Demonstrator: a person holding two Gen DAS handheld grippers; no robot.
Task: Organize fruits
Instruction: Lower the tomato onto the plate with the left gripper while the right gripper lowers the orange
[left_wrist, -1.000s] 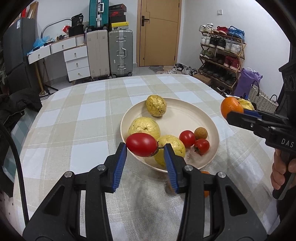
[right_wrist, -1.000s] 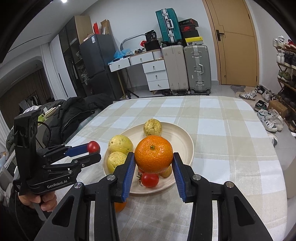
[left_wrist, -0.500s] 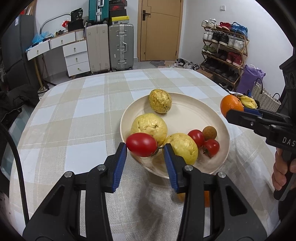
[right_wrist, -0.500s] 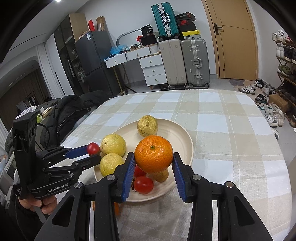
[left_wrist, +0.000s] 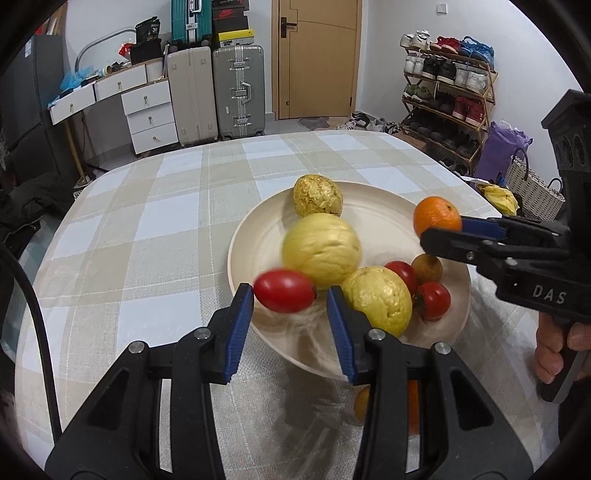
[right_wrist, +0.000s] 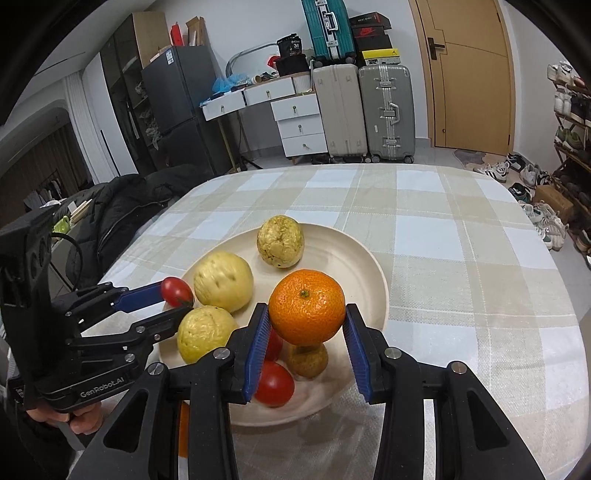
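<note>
Holding a red tomato (left_wrist: 284, 291) pinched in the left gripper (left_wrist: 290, 295), just above the near left rim of the plate (left_wrist: 369, 206). Gripping an orange (right_wrist: 306, 311) between the blue pads of the right gripper (right_wrist: 306, 325), over the near right part of the plate. Lying in the plate: three yellow fruits (left_wrist: 321, 251), two more tomatoes (left_wrist: 432, 300) and a small brown fruit (left_wrist: 427, 268). Standing on a checked tablecloth (left_wrist: 147, 236).
</note>
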